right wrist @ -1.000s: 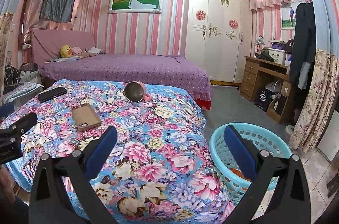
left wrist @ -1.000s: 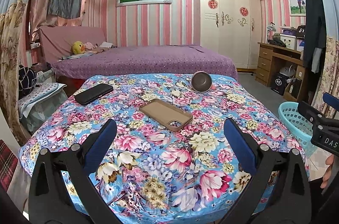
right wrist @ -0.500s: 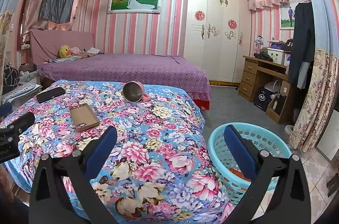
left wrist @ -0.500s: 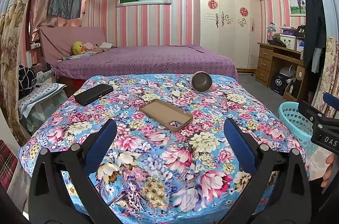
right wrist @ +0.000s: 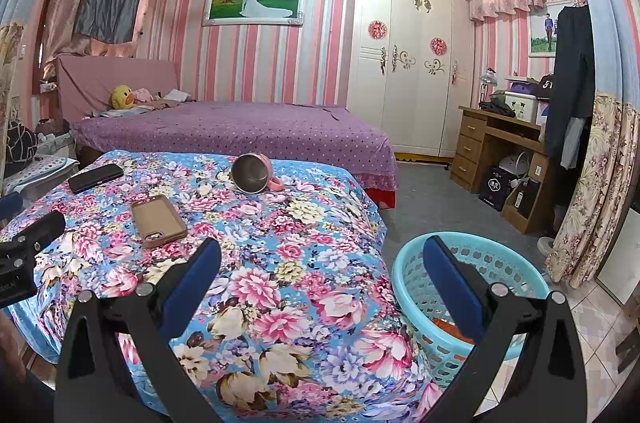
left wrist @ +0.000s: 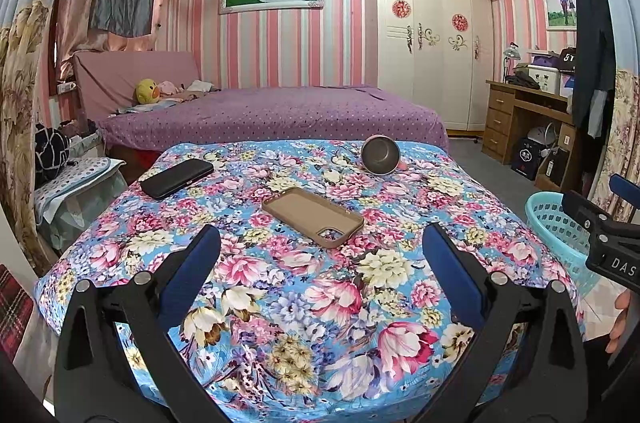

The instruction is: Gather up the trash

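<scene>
Counter (left wrist: 280,303) draped in a floral cloth, in front of a purple bed (left wrist: 272,115). Turquoise basket (right wrist: 516,263) on the floor just beside the counter's right edge, something orange inside. On the cloth, well apart: pink mug (right wrist: 252,175) lying on its side, brown phone case (left wrist: 314,215) inner face up, black phone (left wrist: 176,177). Left tool (left wrist: 320,263) and right tool (right wrist: 322,271) both spread wide, empty, above the counter's near edge.

On the surface (left wrist: 304,303) a phone case (left wrist: 313,216) lies centrally, a phone (left wrist: 177,178) to its left, a tipped mug (left wrist: 380,155) behind-right. A basket (right wrist: 472,287) stands on the floor to the right; a bed (left wrist: 272,119) lies behind.
</scene>
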